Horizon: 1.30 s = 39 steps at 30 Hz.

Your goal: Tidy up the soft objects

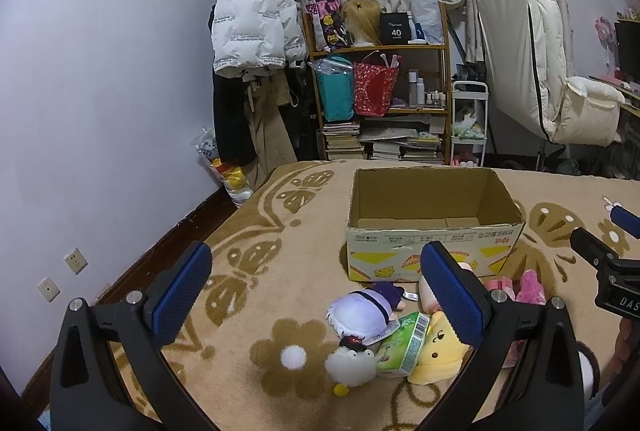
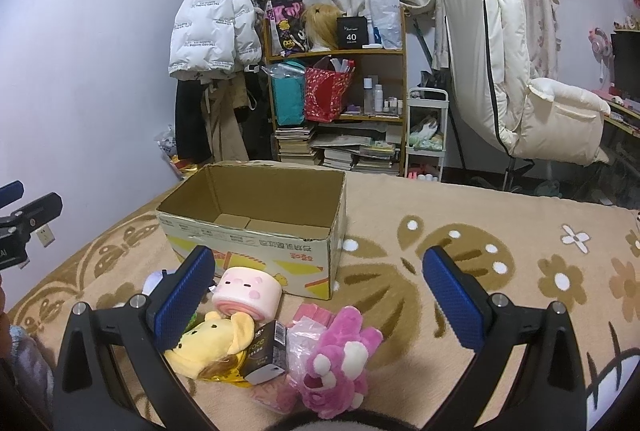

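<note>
I hold both grippers above the blanket (image 2: 400, 199), and nothing is picked up yet. My left gripper (image 1: 316, 291) has its fingers wide apart and empty; my right gripper (image 2: 318, 293) is the same, fingers spread with nothing between them.

The box (image 1: 434, 227) stands open on the far side of the toy pile, and as far as I can see its floor is bare, so I judge the sorting has not begun. The soft things lie in a loose heap just near of the box. From the left wrist view I see the purple doll (image 1: 366, 307) nearest the left, the white fluffy toy (image 1: 352, 363) near of it, the green pack (image 1: 404, 345) beside those, and the yellow plush (image 1: 438, 351) touching the pack. From the right wrist view the pink roll (image 2: 248, 293) sits against the box front, and the pink bear (image 2: 340, 359) lies nearest me on the right, beside a small black carton (image 2: 266, 355).

The first grasp is the step in hand. My right gripper should drop over the pink bear, which lies clear on its right side, and close on its body. The left can take the purple doll. Both will squash, so I would close gently.
</note>
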Tool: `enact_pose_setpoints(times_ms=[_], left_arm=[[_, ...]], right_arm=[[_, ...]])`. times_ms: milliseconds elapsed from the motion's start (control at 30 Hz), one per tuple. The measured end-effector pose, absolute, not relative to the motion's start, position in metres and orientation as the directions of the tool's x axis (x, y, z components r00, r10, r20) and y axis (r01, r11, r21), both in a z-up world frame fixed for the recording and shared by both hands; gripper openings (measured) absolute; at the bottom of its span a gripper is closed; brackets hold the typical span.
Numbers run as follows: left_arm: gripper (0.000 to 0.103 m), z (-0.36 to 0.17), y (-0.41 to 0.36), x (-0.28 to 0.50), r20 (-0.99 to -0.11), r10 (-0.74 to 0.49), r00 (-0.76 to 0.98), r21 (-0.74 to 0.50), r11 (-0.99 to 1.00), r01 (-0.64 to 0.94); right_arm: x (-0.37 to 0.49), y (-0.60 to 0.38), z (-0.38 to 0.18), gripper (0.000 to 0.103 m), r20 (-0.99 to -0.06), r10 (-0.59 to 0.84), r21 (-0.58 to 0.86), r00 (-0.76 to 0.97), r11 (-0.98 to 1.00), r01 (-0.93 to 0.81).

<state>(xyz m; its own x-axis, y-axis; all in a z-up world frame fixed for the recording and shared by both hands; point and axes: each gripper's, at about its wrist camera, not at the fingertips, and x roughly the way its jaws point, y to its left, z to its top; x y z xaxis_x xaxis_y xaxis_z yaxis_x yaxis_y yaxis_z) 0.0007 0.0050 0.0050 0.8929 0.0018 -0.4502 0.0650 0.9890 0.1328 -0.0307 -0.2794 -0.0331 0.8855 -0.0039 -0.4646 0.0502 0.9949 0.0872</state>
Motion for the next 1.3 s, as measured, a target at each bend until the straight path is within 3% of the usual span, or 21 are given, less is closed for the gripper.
enact_pose_setpoints(times_ms=[1300], left_arm=[[0.103,0.0077,0.0037,-0.0014,-0.432,0.004,0.902,0.145,0.987,0.065]], right_arm=[[-0.0269,-0.2777,-0.0314,0.103,-0.454,-0.001,0.07,0.891,0.997,0.037]])
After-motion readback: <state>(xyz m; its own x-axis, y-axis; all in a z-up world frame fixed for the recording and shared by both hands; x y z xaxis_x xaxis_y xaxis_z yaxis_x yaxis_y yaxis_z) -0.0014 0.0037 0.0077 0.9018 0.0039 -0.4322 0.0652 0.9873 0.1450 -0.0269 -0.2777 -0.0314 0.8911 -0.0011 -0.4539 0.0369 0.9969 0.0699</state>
